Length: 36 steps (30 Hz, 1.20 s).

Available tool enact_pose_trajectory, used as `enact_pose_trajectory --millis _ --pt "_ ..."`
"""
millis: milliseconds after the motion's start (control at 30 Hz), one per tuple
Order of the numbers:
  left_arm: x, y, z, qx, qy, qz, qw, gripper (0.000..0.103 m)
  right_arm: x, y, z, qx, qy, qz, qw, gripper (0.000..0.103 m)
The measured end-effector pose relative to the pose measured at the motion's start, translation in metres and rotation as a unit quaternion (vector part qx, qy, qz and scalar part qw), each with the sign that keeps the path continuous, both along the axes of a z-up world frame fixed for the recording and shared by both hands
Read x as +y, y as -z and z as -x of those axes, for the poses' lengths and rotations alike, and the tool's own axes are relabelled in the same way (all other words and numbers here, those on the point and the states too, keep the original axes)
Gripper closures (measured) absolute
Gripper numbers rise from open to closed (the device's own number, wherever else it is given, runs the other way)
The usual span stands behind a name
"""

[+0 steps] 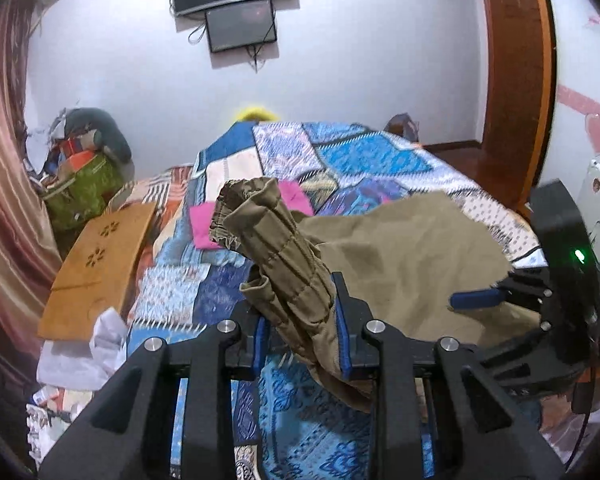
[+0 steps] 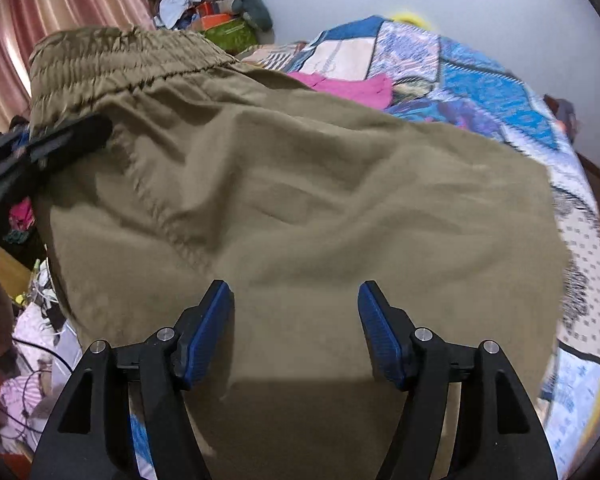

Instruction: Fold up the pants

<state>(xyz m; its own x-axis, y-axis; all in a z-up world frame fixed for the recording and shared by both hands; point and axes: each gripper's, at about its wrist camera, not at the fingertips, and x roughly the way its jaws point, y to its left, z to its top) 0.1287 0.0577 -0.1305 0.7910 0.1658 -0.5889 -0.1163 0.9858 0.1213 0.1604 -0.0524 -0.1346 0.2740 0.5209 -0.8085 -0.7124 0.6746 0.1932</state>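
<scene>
Olive-khaki pants [image 2: 300, 208] lie spread over the patchwork bedspread [image 1: 364, 156]. My left gripper [image 1: 300, 320] is shut on the bunched elastic waistband [image 1: 268, 232] and holds it lifted above the bed. It shows at the left edge of the right wrist view [image 2: 48, 148], clamped just below the waistband [image 2: 112, 60]. My right gripper [image 2: 296, 320] is open, its blue pads [image 2: 212, 328] apart just above the flat pants fabric. It also shows in the left wrist view [image 1: 480, 298] at the right, over the pants [image 1: 400, 256].
A pink cloth [image 1: 208, 224] lies on the bed beyond the pants. A wooden board [image 1: 96, 268] and a pile of bags [image 1: 84, 160] stand left of the bed. Curtain [image 1: 0, 160] at far left. Wooden door frame [image 1: 516, 80] at right.
</scene>
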Motion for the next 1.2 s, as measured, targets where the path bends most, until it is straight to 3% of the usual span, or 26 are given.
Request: enact_pose_trajectory --millis 200,467,600,900,1200 --pt "-0.022 -0.020 -0.008 -0.016 0.024 -0.007 0.9996 0.076 -0.065 -0.007 0.008 -0.013 0.067 -0.008 0.998 0.040" --pt "-0.066 -0.040 -0.023 -0.026 0.069 -0.013 0.9972 0.076 -0.151 0.007 0.003 -0.009 0.160 0.023 0.987 0.040" --pt "-0.083 -0.042 -0.031 -0.023 0.089 -0.011 0.9957 0.076 -0.161 0.028 0.004 0.017 0.168 0.025 0.985 0.040" --pt "-0.139 -0.038 -0.048 -0.006 0.154 -0.014 0.9880 0.077 -0.169 0.034 0.010 0.032 0.175 -0.016 0.984 0.040" --pt "-0.187 0.000 -0.065 0.068 0.214 0.001 0.9744 0.077 -0.175 0.038 0.010 0.038 0.175 -0.036 0.983 0.040"
